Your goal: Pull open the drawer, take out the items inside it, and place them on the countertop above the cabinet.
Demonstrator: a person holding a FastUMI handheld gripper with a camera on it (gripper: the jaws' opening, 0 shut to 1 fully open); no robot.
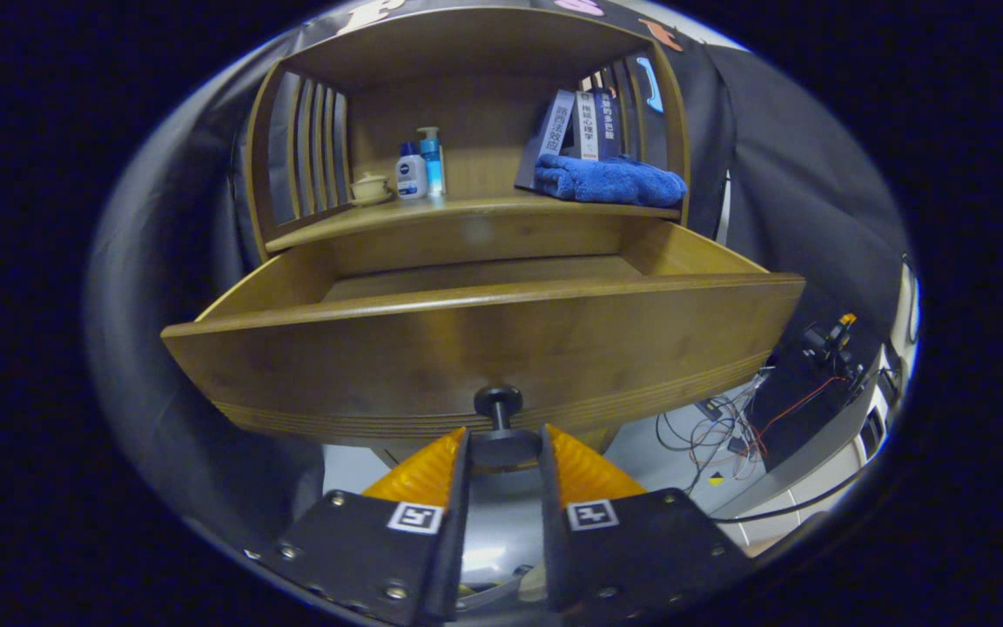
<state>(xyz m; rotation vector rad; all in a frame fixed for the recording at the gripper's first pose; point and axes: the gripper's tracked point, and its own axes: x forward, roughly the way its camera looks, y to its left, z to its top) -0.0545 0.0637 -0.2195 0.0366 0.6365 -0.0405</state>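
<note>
In the gripper view, the gripper [504,446] has both fingers clamped on the drawer knob [499,403]. The wooden drawer [484,344] stands pulled out toward the camera, its long front panel running crosswise below the countertop [467,212].

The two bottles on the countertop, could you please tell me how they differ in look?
The white bottle is shorter and squat with a dark cap and dark label; the blue bottle right behind it is taller, slimmer and topped by a pump. The white one stands nearer the cup. Both stand upright on the countertop, far beyond the gripper, whose fingers close on the drawer knob.
</note>
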